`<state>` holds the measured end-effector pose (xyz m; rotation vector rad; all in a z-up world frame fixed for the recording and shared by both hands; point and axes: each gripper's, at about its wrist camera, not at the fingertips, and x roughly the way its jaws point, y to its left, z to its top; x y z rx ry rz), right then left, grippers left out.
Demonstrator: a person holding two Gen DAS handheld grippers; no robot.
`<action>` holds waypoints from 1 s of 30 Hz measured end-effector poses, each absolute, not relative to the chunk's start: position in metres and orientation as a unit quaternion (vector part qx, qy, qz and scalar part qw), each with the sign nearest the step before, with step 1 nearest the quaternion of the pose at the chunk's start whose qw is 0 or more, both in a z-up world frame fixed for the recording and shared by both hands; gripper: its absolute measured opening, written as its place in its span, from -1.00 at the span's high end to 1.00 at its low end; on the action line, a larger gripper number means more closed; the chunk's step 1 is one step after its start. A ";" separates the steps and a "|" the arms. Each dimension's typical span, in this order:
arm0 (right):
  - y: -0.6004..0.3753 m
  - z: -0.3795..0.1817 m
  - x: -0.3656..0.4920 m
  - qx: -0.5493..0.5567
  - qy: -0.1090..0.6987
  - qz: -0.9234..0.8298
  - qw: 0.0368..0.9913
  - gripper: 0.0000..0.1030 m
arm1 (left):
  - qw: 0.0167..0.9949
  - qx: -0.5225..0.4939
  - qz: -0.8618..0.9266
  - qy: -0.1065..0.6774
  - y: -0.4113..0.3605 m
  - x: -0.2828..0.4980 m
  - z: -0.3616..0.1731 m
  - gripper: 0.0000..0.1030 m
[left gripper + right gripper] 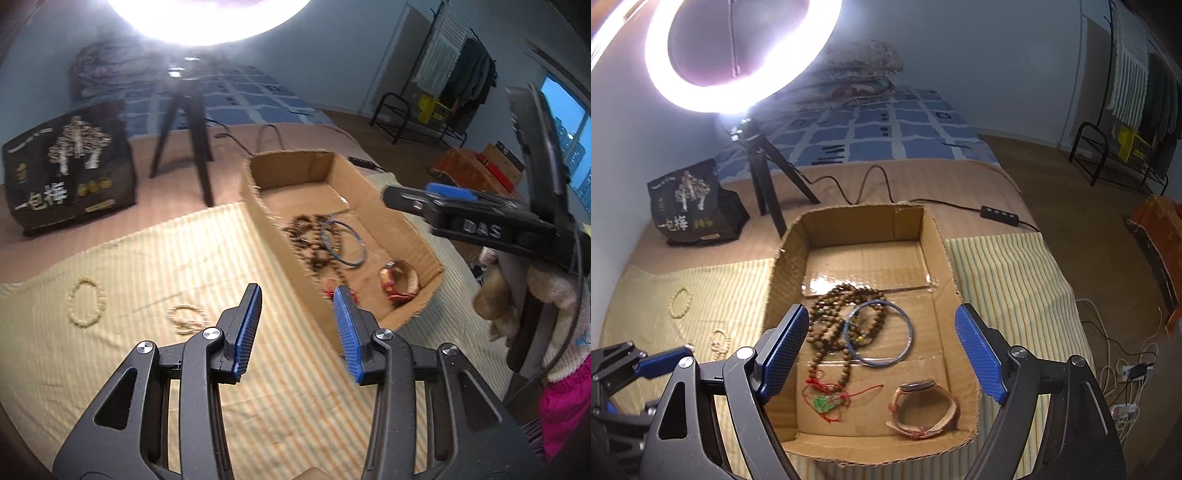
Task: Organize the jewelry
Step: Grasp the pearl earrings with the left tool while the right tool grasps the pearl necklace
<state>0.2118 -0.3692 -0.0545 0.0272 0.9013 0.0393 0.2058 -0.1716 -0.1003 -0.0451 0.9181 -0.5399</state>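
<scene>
Hovering above the striped cloth (184, 258), the left gripper (297, 325) has its blue pads spread about halfway apart with nothing between them. Ahead of it and to its left, two pale bead bracelets lie flat on the cloth: the larger pale bracelet (86, 302) further left, the smaller pale bracelet (186, 318) nearer the pads, the two well apart.

Over to the right stands the cardboard box (864, 221), open-topped, its long axis running away from the grippers toward the ring light (738, 55) on its black tripod (764, 173). The right gripper (881, 350) hangs over the box's near half, jaws wide apart and empty.

Inside the box, the brown bead necklace (842, 310) lies in a loose heap near the middle, one strand trailing toward the near wall. A blue bangle (881, 332) lies flat, overlapping the beads' right side. Near the front wall, a red cord with a green pendant (825, 402) sits left, and a wristwatch (923, 410) with a tan strap rests on its side at the right corner, the strap's loop stretched across the box.

A dark snack bag (690, 206) stands behind the cloth, at the left.
</scene>
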 end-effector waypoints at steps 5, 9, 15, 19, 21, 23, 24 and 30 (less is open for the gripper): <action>-0.350 -0.051 0.208 0.004 0.433 0.038 0.901 -0.58 | 0.871 -0.030 -0.228 0.435 -0.137 0.213 -0.098 0.21; -0.333 -0.048 0.203 -0.006 0.428 0.058 0.902 -0.58 | 0.879 -0.033 -0.202 0.430 -0.110 0.218 -0.098 0.21; -0.303 -0.052 0.196 -0.003 0.433 0.105 0.895 -0.58 | 0.883 -0.030 -0.174 0.435 -0.076 0.222 -0.106 0.21; -0.277 -0.060 0.191 -0.023 0.439 0.133 0.888 -0.58 | 0.879 -0.028 -0.161 0.447 -0.059 0.225 -0.116 0.21; -0.267 -0.064 0.191 -0.031 0.443 0.144 0.885 -0.57 | 0.876 -0.030 -0.156 0.456 -0.052 0.226 -0.123 0.21; -0.255 -0.072 0.191 -0.040 0.448 0.156 0.879 -0.57 | 0.872 -0.027 -0.154 0.463 -0.047 0.226 -0.130 0.21; -0.250 -0.076 0.191 -0.044 0.452 0.162 0.876 -0.52 | 0.871 -0.026 -0.153 0.466 -0.046 0.225 -0.132 0.22; -0.228 -0.100 0.191 -0.074 0.476 0.183 0.857 -0.29 | 0.857 -0.021 -0.156 0.490 -0.044 0.226 -0.152 0.39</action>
